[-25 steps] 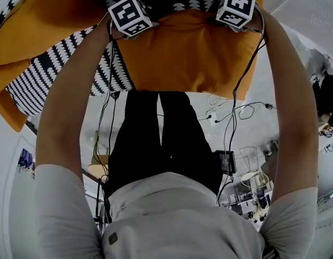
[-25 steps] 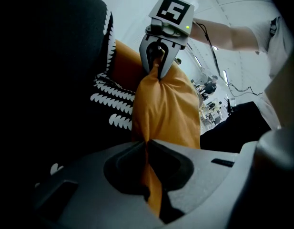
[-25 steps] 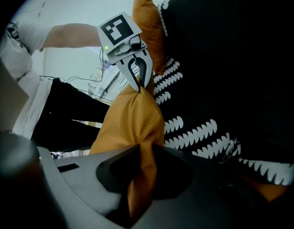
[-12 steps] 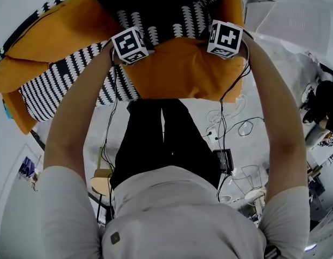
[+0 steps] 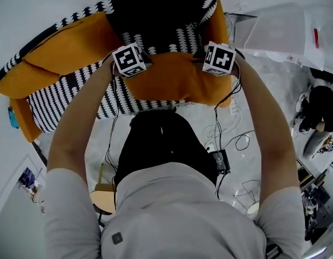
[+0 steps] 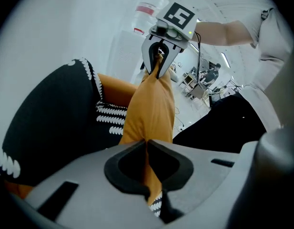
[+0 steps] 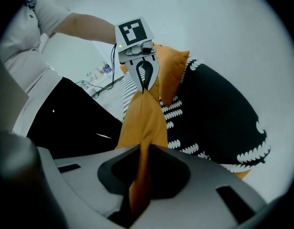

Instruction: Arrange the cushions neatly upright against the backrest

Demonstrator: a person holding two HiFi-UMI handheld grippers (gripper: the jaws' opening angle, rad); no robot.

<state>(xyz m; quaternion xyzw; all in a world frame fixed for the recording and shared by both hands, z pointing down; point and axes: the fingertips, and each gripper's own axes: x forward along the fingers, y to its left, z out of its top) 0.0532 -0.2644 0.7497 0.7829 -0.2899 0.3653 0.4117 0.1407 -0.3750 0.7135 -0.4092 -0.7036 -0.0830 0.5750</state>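
The left gripper (image 6: 147, 149) is clamped shut on the top edge of one orange cushion (image 5: 174, 80), with the fabric pinched flat between its pads. The right gripper (image 7: 139, 151) bites the same edge farther right. Its jaws have just been closing, and both pads press on the orange fabric that runs between them. The cushion hangs from these two holds, stretched between them, in front of the near edge of the sofa (image 5: 63, 99) and above the person's black trousers (image 5: 158, 150). Whether its lower part touches the seat cannot be told.

Each gripper carries one cube, two in all: the left cube (image 5: 128, 60) and the right cube (image 5: 219, 58). Their faces are printed with black-and-white square patterns.

Beyond the held cushion, one black cushion (image 5: 155, 20) with rows of white scallop marks sits at the far side of the sofa. To the left, more orange cushion fabric (image 5: 69, 45) lies above the black-and-white striped seat; how many pieces it makes cannot be told.

At the far right a white bag (image 5: 279, 31) bears a red mark (image 5: 316, 38), too small to read. Cables (image 5: 216, 128) and one small black box (image 5: 220, 161) lie on the pale floor (image 5: 296, 90) on the right, near the person.
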